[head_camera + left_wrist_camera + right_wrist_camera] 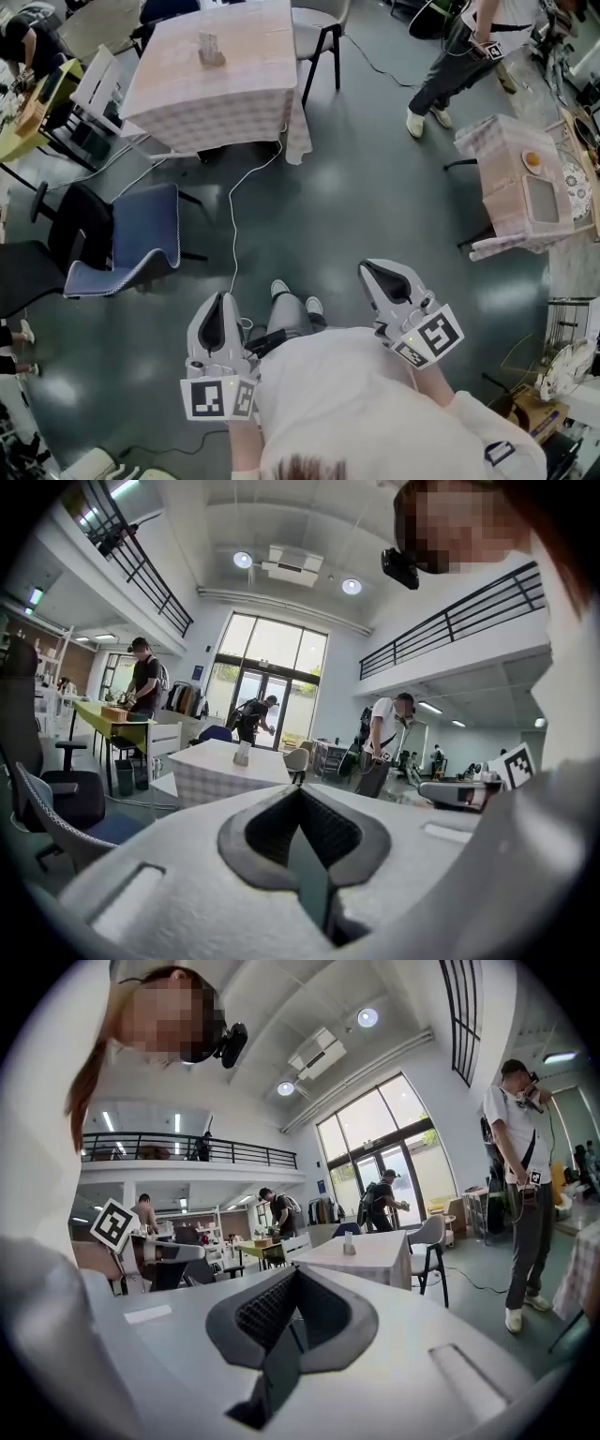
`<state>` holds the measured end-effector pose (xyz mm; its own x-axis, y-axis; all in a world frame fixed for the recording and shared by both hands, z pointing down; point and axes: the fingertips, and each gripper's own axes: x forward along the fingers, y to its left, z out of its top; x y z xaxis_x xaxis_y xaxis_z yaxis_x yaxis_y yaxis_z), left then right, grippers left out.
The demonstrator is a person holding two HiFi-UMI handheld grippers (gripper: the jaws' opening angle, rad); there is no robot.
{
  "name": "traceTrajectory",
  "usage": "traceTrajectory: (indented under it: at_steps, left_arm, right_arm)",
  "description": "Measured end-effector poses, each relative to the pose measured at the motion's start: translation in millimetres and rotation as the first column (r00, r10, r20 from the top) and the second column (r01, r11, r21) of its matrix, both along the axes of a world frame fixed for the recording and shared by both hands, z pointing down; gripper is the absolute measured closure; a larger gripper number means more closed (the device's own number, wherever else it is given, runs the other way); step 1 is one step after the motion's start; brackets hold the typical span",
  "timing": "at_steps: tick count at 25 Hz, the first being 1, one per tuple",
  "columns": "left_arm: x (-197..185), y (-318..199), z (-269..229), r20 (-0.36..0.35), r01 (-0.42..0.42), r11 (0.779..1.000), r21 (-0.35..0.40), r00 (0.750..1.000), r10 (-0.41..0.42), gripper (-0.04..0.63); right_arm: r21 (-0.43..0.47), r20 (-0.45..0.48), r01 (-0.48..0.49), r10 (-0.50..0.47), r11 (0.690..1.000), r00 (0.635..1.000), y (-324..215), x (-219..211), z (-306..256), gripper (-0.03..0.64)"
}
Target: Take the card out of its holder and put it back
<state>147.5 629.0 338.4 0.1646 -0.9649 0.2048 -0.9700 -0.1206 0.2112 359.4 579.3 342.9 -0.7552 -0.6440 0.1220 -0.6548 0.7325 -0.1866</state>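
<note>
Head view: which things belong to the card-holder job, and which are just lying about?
Job: card holder on the checked table; left gripper and right gripper, both shut and empty.
Lying about: blue chair, floor cable, small table at right, bystander.

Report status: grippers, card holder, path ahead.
Left gripper shut, empty; right gripper shut, empty. Card holder on the clothed table ahead, untouched. White cable on the floor between, blue chair to the left.
</note>
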Motion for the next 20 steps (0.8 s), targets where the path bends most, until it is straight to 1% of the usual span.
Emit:
traceTrajectory:
  at_steps: [5,8,11,15,20]
  left_arm:
    - [-37.4,-22.4,3.8,-0.024,0.050,0.999,0.008,0.998,-0.050,0.592]
    - [-61.5,-49.2,7.1,-0.031,0.055,0.998,0.003,0.998,-0.055,0.592]
    - [-82.4,-79.9,6.4,-0.022,0.025,1.000,-0.005,0.999,-0.025,0.592]
    - [-108.4,-119.5,0.9,-0.020,-0.016,1.000,0.007,1.000,0.016,0.592]
    - [-137.7,-152.8,-0.2,-0.019,-0.046,0.999,0.014,0.999,0.047,0.592]
  right_arm:
    - [-0.017,-0.005,0.020,-0.020,1.000,1.000,-27.7,-27.4,4.6,0.618]
    - [-0.027,-0.004,0.007,-0.007,1.000,1.000,-54.2,-47.6,4.0,0.618]
    - [-0.030,0.002,-0.017,0.017,0.999,1.000,-80.9,-68.9,0.2,0.618]
    - [-0.017,0.000,-0.038,0.038,0.999,0.999,-112.9,-96.8,-6.0,0.618]
    - [-0.013,-0.004,-0.075,0.075,0.997,0.997,-138.6,-123.3,-6.2,0.618]
